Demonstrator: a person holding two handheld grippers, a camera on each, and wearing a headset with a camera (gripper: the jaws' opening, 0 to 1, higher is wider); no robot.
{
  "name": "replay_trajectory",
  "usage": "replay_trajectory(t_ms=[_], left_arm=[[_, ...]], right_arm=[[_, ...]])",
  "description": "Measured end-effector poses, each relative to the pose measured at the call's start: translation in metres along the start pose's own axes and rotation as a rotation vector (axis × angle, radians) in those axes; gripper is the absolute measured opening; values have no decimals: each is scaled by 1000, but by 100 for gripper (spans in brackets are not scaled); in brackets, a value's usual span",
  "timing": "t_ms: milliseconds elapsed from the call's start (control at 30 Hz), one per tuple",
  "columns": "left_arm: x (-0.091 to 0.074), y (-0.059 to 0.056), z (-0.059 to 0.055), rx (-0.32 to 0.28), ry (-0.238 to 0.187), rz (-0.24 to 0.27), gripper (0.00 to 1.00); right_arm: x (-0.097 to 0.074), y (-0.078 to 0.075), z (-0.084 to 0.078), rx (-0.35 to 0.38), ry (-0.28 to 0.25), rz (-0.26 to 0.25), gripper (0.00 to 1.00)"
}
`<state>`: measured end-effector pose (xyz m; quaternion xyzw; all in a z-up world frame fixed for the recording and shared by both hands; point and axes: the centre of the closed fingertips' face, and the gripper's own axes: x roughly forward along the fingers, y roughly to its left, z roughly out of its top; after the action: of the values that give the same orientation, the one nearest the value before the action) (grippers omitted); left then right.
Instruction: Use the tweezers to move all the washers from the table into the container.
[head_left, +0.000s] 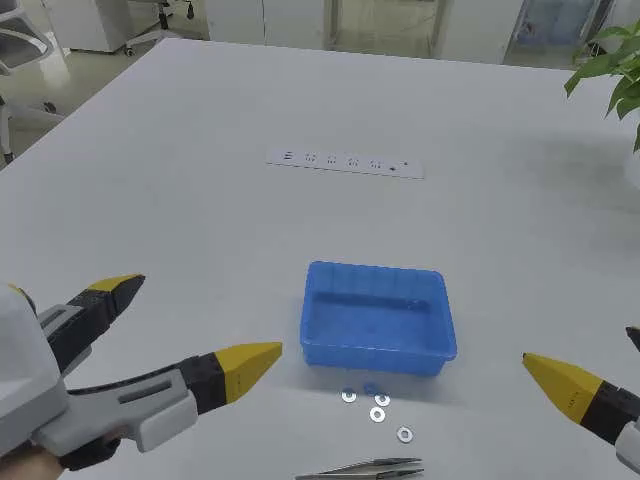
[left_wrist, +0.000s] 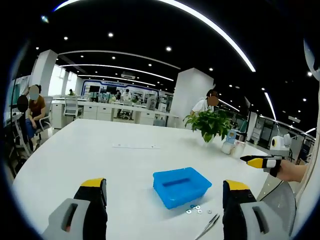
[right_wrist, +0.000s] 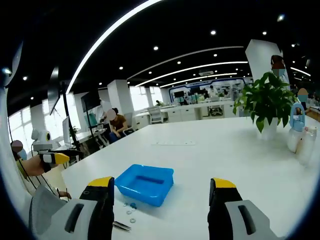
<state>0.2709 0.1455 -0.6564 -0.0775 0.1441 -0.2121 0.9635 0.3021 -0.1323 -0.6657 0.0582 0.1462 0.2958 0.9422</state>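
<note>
Tweezers (head_left: 362, 467) lie flat on the white worktop (head_left: 200, 180), close to its near edge in front of you. Their long axis runs left to right, roughly along that edge. The two arms seem to part toward your right, so the tips appear to point that way.

Just beyond the tweezers is a loose cluster of small silver washers (head_left: 378, 405). Beyond those, a blue container (head_left: 377, 318) stands open side up, with the washers just beside its near wall. Farther across the worktop a white socket strip (head_left: 345, 162) lies flat, and a green plant (head_left: 612, 70) stands toward the far right corner. Nothing lies over the tweezers.

Your left gripper (head_left: 205, 318) is held to the left of the container, its yellow-tipped jaws spread wide around nothing. Your right gripper (head_left: 582, 348) is held to the right, its jaws also spread and empty. The tweezers lie between the two grippers, touching neither, and nearer to you than the jaw tips.
</note>
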Motion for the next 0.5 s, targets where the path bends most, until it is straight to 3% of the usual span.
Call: replay_trajectory(t_ms=[67, 200, 500], left_arm=[[0, -1, 0, -2, -2, -2, 99], [-1, -2, -2, 3, 6, -9, 88], [0, -2, -3, -1, 10, -13, 90]], right_arm=[[0, 0, 0, 1, 2, 2, 76], [1, 2, 0, -1, 3, 6, 76], [1, 1, -1, -2, 6, 2, 76]])
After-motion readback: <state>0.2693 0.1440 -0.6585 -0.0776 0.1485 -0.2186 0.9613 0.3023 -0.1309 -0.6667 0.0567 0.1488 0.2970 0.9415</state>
